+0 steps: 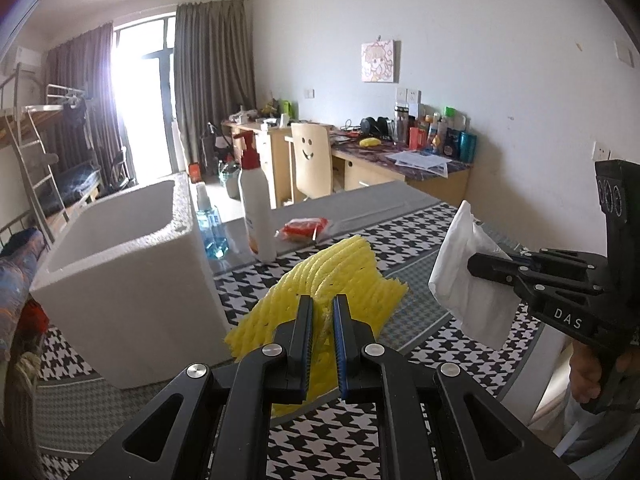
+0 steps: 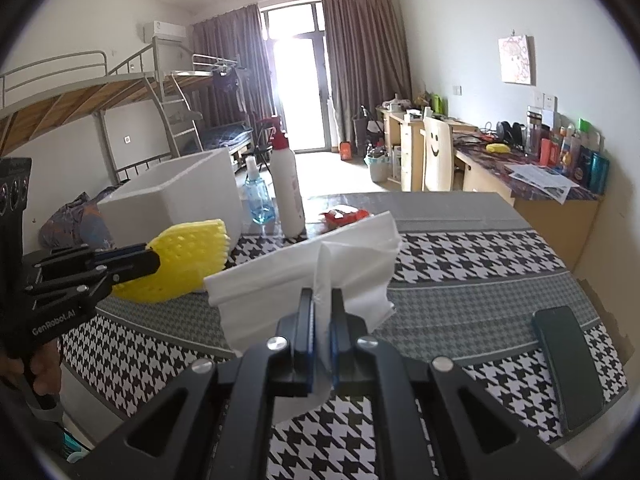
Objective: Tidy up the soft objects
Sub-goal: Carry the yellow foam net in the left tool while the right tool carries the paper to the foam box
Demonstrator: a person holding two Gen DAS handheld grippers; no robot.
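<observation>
Left hand-held gripper (image 1: pixel 323 308) clamped on yellow foam net (image 1: pixel 320 284), lifted off surface (image 1: pixel 420 232). Right hand-held gripper (image 2: pixel 322 300) pinched white tissue (image 2: pixel 312 264). Foam box (image 1: pixel 120 248) ahead-left of left one. Risk: thin tissue slipping or tearing; dangling net catching box rim.

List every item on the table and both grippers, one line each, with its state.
left gripper: shut on the yellow foam net
right gripper: shut on the white tissue
yellow foam net: held, lifted off the table
white tissue: held, hanging loose
white foam box: open, upright
white pump bottle: upright
blue spray bottle: upright
red packet: lying flat
</observation>
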